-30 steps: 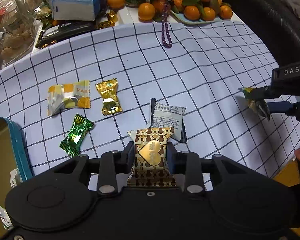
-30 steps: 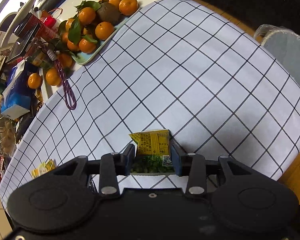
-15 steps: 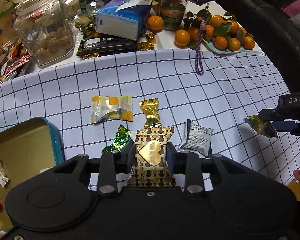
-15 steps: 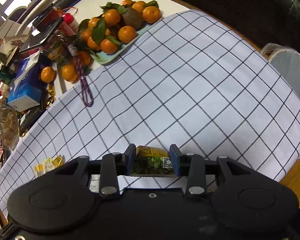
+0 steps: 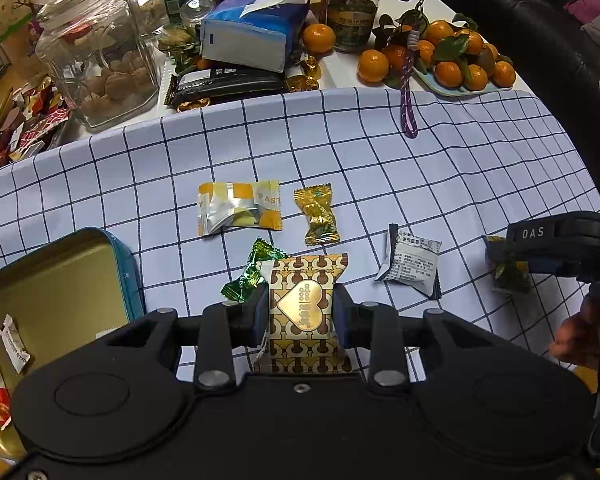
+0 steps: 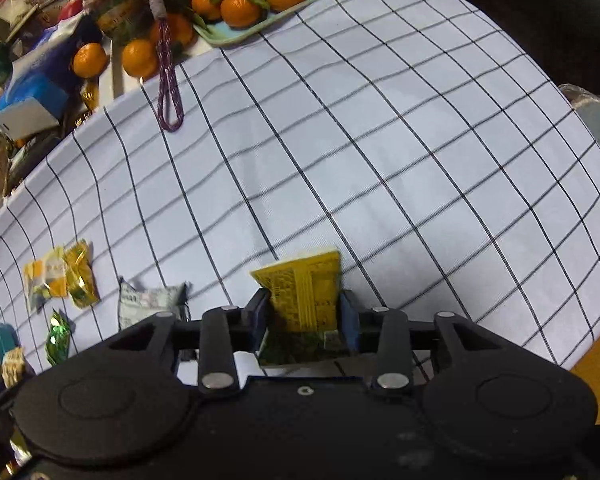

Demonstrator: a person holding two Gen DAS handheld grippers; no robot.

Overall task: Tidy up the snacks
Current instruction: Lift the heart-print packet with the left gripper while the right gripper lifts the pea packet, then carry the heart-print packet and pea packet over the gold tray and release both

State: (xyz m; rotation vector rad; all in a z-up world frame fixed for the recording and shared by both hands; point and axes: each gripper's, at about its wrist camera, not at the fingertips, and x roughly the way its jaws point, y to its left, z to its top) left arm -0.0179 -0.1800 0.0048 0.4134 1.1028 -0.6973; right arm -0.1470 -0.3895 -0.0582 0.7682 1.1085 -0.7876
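My left gripper point(image 5: 296, 314) is shut on a brown-and-gold heart snack packet point(image 5: 302, 312), held above the checked cloth. My right gripper point(image 6: 305, 316) is shut on a yellow-green snack packet point(image 6: 302, 296); it also shows at the right edge of the left wrist view point(image 5: 508, 268). On the cloth lie a yellow-white packet point(image 5: 238, 208), a gold candy point(image 5: 318, 216), a green candy point(image 5: 252, 272) and a grey-white packet point(image 5: 414, 262). An open gold tin with a teal rim point(image 5: 134, 276) sits at the left and holds a few small packets.
At the back stand a glass jar point(image 5: 100, 52), a blue tissue pack point(image 5: 256, 24), a black packet point(image 5: 224, 84), a tray of mandarins point(image 5: 460, 64) and a purple cord point(image 5: 408, 92). The cloth's right edge drops off near a bin point(image 6: 596, 108).
The left gripper has pulled back and up with its packet, bringing the tin and jar into view. The right gripper has moved left toward the snacks, still holding its packet.
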